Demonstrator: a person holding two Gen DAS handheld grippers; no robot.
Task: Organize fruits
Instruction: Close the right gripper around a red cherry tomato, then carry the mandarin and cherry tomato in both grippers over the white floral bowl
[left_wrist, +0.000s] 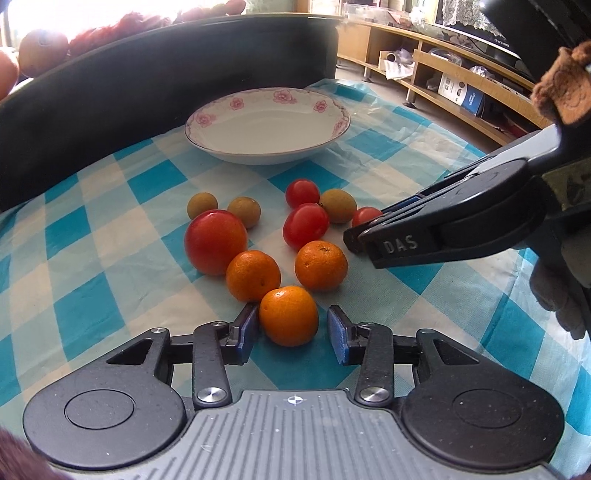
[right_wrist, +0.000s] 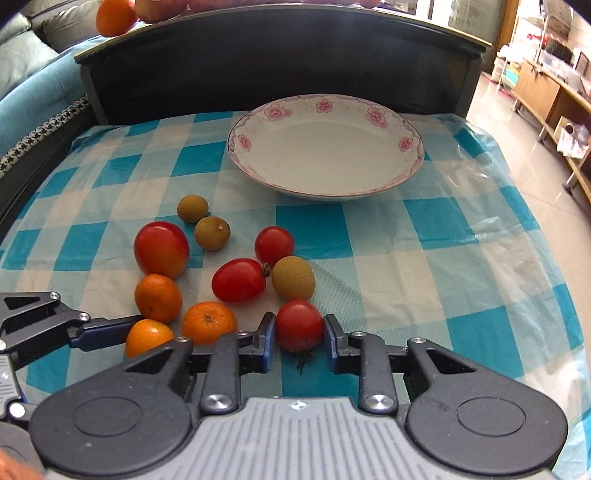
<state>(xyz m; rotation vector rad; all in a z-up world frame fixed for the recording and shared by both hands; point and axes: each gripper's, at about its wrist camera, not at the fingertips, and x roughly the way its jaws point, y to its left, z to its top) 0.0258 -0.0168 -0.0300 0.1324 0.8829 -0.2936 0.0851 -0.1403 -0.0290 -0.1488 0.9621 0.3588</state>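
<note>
My left gripper (left_wrist: 291, 326) is spread around the nearest orange (left_wrist: 289, 315), not yet pinching; my right gripper (right_wrist: 299, 338) closes on a tomato (right_wrist: 299, 325). Both fruits lie at the near edge of the tabletop (right_wrist: 461, 266), the plate (right_wrist: 325, 184) at the far edge. Squeezing hard could burst the tomato; the orange could roll into its neighbours. Only the right view shows the tomato's stem.

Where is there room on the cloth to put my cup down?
Bare checked cloth lies right of the fruit cluster, below the empty flowered plate. It is crowded on the left, where tomatoes, mandarins and longans lie bunched around both grippers.
</note>
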